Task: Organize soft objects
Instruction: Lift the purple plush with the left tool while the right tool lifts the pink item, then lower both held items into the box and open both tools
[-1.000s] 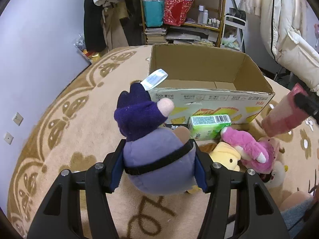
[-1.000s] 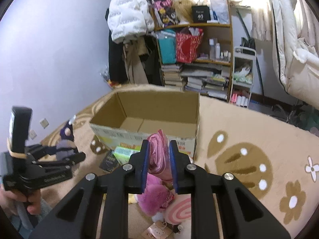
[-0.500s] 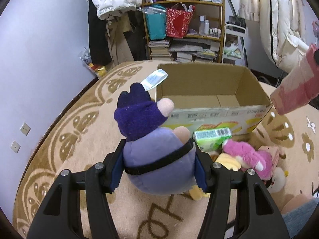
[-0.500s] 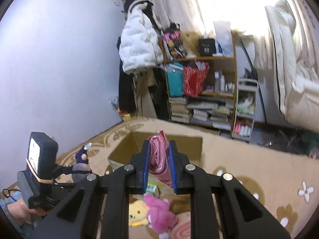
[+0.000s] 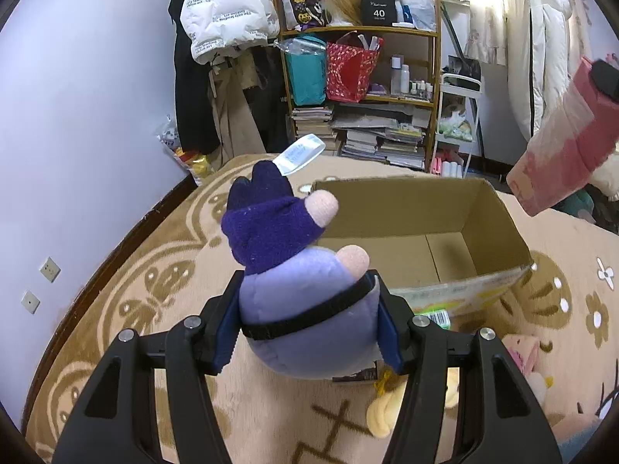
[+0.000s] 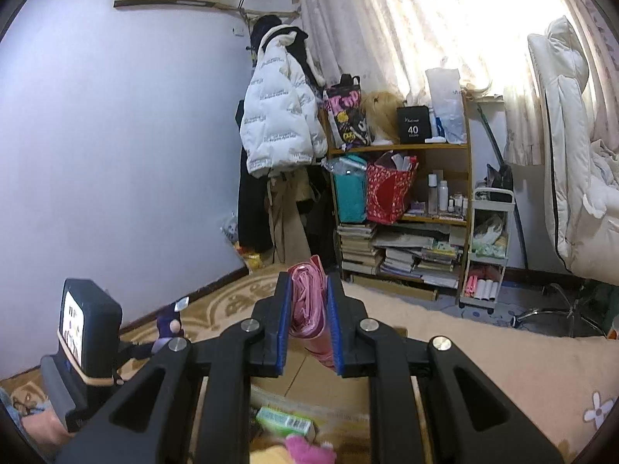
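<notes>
The purple plush (image 5: 305, 294), clamped in the left gripper (image 5: 307, 332), hangs above the patterned rug (image 5: 154, 278) beside the cardboard box (image 5: 499, 208). The right gripper (image 6: 309, 323) pinches a pink soft item (image 6: 309, 301), its lower end hidden.

black box on the shelf top (image 5: 378, 8): the number "40" in white, with a smaller line under it too small to read; it stands far ahead of the left gripper, above it.
same black box, right wrist view (image 6: 413, 125): "40" again, ahead of the right gripper and above it.
white puffer jacket (image 5: 228, 4): rows of small repeated print, upside down here and not legible; ahead and up to the left.
white tag on the purple plush (image 5: 301, 153): fine print, unreadable; just ahead of the left gripper.
printed side of the cardboard box (image 5: 460, 297): print too small to read.
green packet (image 6: 286, 421): a barcode, digits illegible; below the right gripper.
</notes>
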### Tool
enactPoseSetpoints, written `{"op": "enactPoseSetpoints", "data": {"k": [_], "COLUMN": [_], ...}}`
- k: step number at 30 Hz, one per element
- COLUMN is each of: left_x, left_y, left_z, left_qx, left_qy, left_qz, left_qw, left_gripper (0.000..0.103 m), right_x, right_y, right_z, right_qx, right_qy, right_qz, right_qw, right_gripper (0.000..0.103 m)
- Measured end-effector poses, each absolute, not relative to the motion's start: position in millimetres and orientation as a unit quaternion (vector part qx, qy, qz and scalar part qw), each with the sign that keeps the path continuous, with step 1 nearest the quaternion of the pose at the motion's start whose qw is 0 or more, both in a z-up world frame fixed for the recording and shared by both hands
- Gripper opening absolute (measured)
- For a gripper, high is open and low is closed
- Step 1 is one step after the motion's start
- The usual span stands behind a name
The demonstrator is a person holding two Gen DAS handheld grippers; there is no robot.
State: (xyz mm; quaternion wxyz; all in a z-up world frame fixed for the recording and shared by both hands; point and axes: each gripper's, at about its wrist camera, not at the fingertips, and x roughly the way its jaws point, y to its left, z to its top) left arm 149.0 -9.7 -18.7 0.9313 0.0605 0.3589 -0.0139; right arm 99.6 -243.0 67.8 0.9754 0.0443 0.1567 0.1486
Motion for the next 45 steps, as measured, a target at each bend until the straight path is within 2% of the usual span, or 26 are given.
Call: {"op": "enactPoseSetpoints", "data": {"k": [10, 22, 45], "left_x": [183, 215, 232], "left_y": [-20, -27, -46], "left_z": [-15, -26, -64], "left_qx": [0.058, 0.061, 0.079], "left_qy": [0.346, 0.348, 0.397], "left_qz": [-0.033, -0.055, -0.082], "left_qw": [0.936, 0.934, 0.911], "left_gripper": [0.058, 0.059, 0.061], "right_x": [131, 154, 183], "right_y": [-255, -265, -266], "right_z": [51, 9, -33], "right_qx": [0.099, 0.127, 0.158], "right_qy": [0.163, 0.213, 0.283], "right_qz": [0.156, 0.163, 0.162], "right_qw": [0.969, 0.955, 0.932], "right_gripper": [0.019, 0.019, 0.019]}}
